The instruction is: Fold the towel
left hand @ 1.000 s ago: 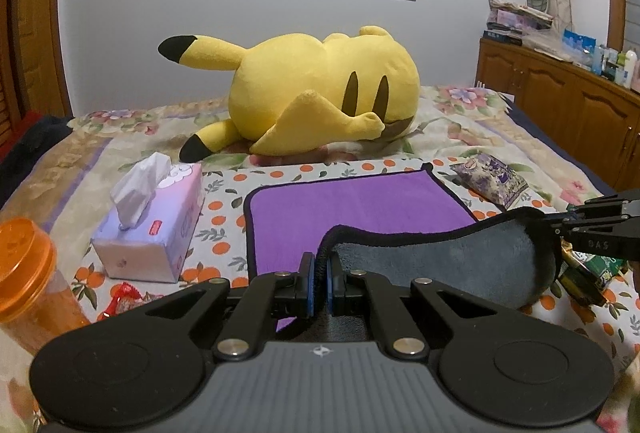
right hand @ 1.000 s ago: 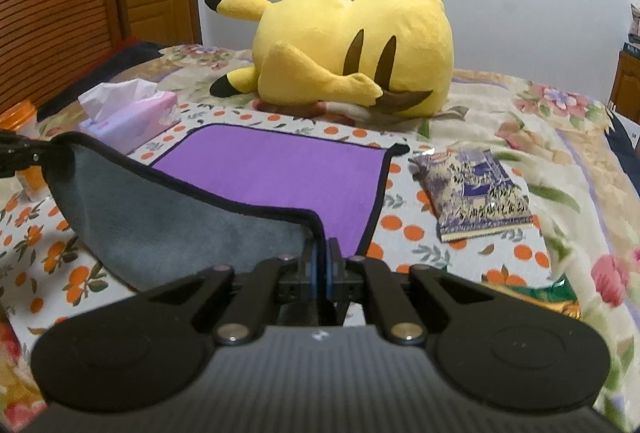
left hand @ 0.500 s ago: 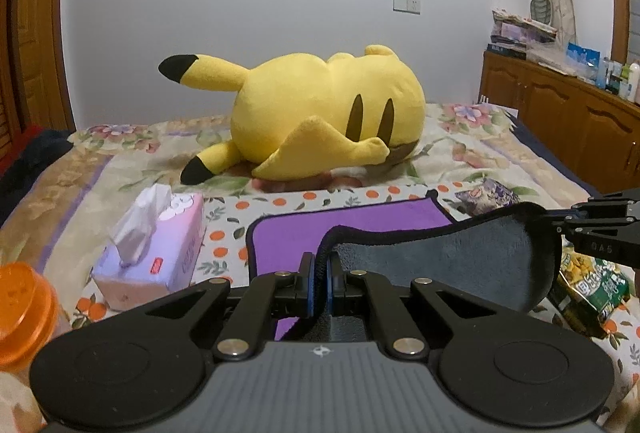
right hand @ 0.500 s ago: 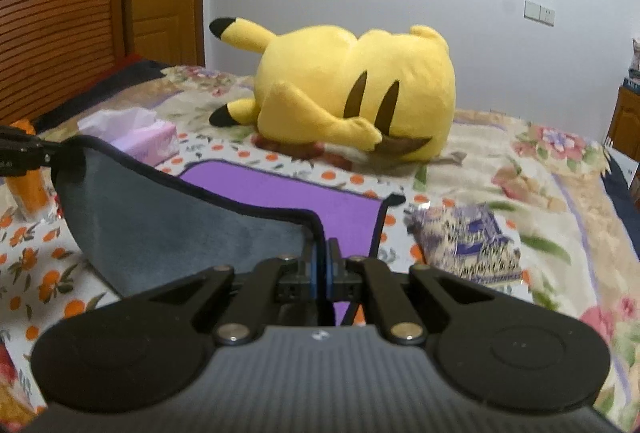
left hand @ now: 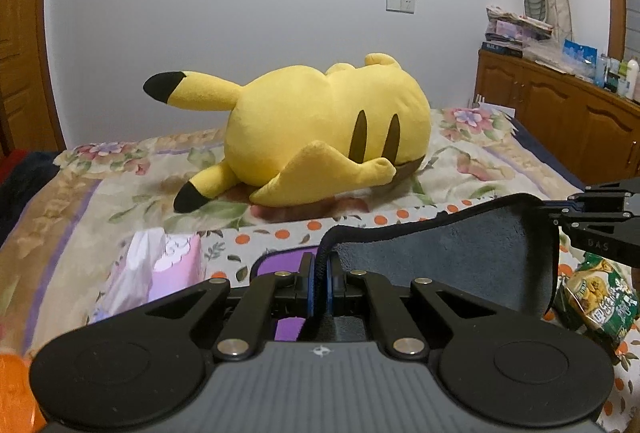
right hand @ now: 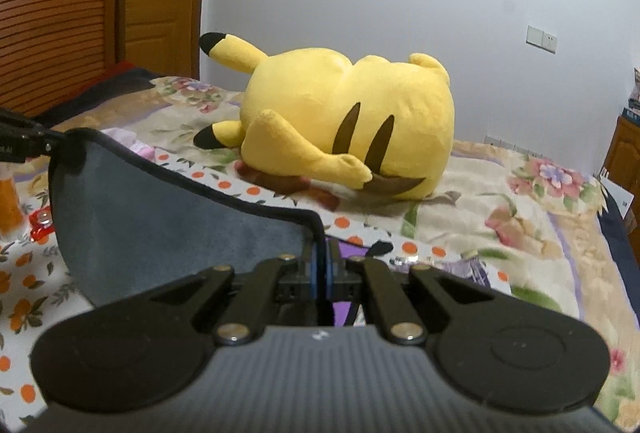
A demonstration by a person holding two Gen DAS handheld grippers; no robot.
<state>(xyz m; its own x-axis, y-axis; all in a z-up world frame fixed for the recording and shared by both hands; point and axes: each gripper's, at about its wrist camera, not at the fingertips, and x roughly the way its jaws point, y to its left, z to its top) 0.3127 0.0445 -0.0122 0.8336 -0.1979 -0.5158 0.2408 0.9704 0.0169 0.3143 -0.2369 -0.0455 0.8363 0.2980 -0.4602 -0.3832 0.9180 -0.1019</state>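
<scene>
Towel (left hand: 448, 253): two-sided, purple face and grey fleece back, dark piped edge. Your near edge is up off the bed (left hand: 120, 201), strung between both tongs with the grey back turned toward the cameras; the far part lies flat on the bed, a strip of purple showing just past the left tongs. Against the views of a second ago, far less purple is visible and the raised edge sits higher and further forward, so the fold is well under way. Judged: the carry-over is about half done, the lay-down and alignment remain.

Left tongs (left hand: 319, 279): clenched on the towel's left near corner, hem running between the blue pads.

Right tongs (right hand: 322, 273): clenched on the right near corner, same grip. Each pair also appears at the edge of the other's view, level with it, so the edge hangs fairly even with a slight sag in the middle.

Next, as advice: bring both corners forward together and set them on the far corners.

Surroundings, nearest first:
- Tissue box (left hand: 160, 273), left of the towel, close by.
- Snack packet (left hand: 596, 297), right of the towel.
- Orange bottle (right hand: 8, 201), far left.
- Yellow plush toy (left hand: 320, 137), beyond the towel's far edge; keep the fold short of it.
- Wooden cabinet (left hand: 560, 121), along the right wall.
</scene>
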